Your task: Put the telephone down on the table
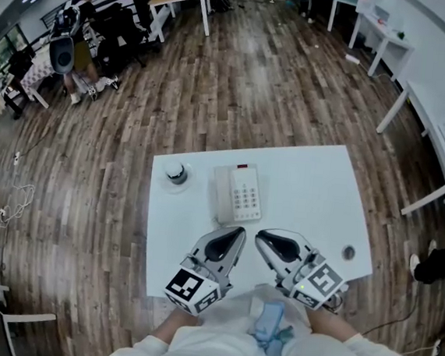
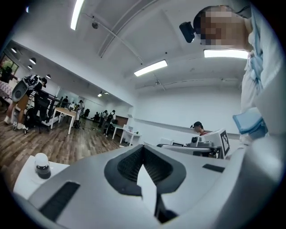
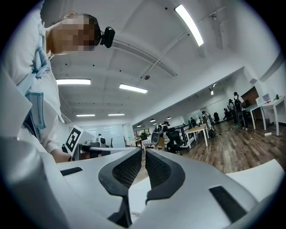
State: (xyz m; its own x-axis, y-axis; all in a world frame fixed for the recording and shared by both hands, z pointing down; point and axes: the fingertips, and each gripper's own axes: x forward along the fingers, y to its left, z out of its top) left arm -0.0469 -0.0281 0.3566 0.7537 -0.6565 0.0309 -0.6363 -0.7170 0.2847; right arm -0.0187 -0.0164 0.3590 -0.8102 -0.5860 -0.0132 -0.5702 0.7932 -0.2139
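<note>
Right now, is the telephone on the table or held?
On the table: the telephone lies flat there, nothing holding it.

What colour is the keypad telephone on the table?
The telephone is white; head view shows it best.

White desk telephone (image 1: 237,193) with handset in its cradle lies flat on the white tabletop (image 1: 315,190), keypad facing up

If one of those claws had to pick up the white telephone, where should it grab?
Probably the handset, the long narrow bar lying along the left side of the telephone in the head view. Come from above with the jaws across its width; the flat base looks too broad.
</note>
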